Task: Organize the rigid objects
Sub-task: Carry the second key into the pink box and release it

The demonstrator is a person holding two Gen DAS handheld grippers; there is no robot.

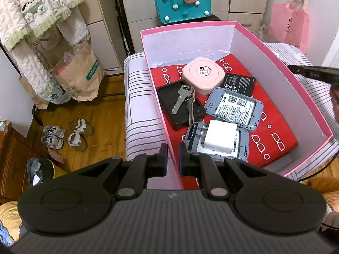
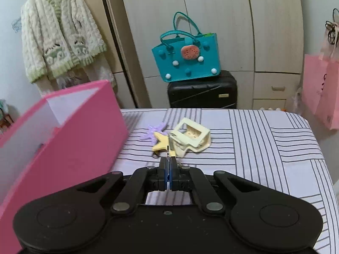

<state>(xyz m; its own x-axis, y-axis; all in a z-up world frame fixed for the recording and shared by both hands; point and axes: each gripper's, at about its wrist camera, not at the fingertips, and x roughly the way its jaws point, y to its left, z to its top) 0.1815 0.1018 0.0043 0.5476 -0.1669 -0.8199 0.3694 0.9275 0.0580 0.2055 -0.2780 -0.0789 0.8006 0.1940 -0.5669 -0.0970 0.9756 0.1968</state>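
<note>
A pink box (image 1: 296,80) stands on the striped bed. Inside it lie a pink round case (image 1: 202,73), keys (image 1: 184,101) on a black tray (image 1: 169,103), a black battery (image 1: 239,83), two grey devices (image 1: 235,108) and a white charger (image 1: 220,137). My left gripper (image 1: 172,158) straddles the box's near left wall, jaws narrowly apart around it. My right gripper (image 2: 168,165) is shut on a keychain with a yellow star charm (image 2: 160,141), lying on the bed beside a cream clip (image 2: 190,135) and a purple star (image 2: 154,130). The box (image 2: 74,144) is to its left.
A teal bag (image 2: 186,59) sits on a black suitcase (image 2: 201,93) past the bed's far edge, before wardrobe doors. A pink bag (image 2: 322,93) hangs at the right. Paper bags (image 1: 80,78) and shoes (image 1: 67,135) are on the wooden floor to the left.
</note>
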